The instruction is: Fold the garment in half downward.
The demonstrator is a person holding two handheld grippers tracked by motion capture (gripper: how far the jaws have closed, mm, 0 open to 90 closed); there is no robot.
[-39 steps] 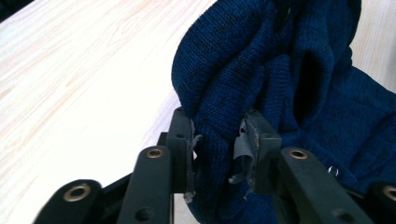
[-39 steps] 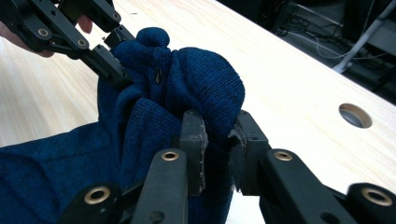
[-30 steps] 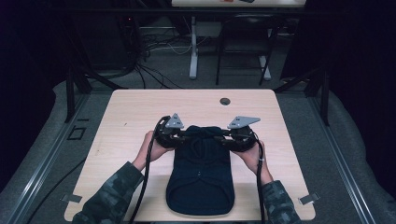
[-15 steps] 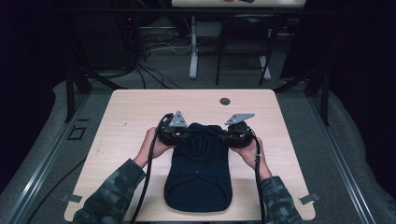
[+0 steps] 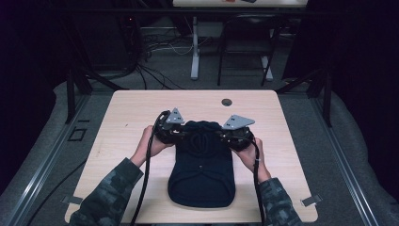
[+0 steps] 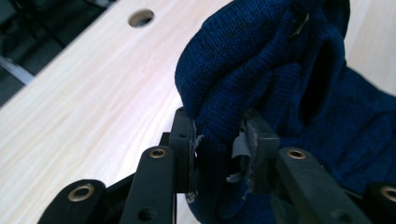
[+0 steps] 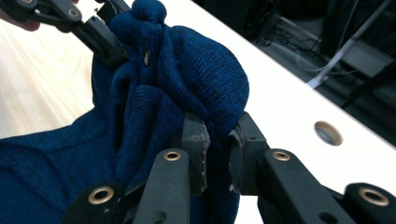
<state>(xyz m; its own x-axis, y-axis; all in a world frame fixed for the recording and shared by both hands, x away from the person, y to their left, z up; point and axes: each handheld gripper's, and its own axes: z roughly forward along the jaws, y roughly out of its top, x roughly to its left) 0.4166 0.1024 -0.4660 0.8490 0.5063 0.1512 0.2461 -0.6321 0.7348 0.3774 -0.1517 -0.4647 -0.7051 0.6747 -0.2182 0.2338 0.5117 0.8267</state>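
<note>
- Navy knitted wool: the garment [image 5: 201, 172] lies flat at the near middle of the wooden table [image 5: 127, 113], its long axis running from the table's near edge toward the far one, rounded end nearest me.
- Far end: bunched and lifted off the wood, held at both corners.
- Left gripper [image 6: 219, 149]: its jaws are pinched onto a fold of the knit at the far-left corner.
- Right gripper [image 7: 217, 156]: its jaws have just been closing, and they now pinch the fold at the far-right corner.
- Step in hand, as I judge it: both grips secured, a fold of the far edge toward me beginning.
- Next move: I should raise both corners evenly and carry them along the long axis, keeping the knit taut between the grips.
</note>
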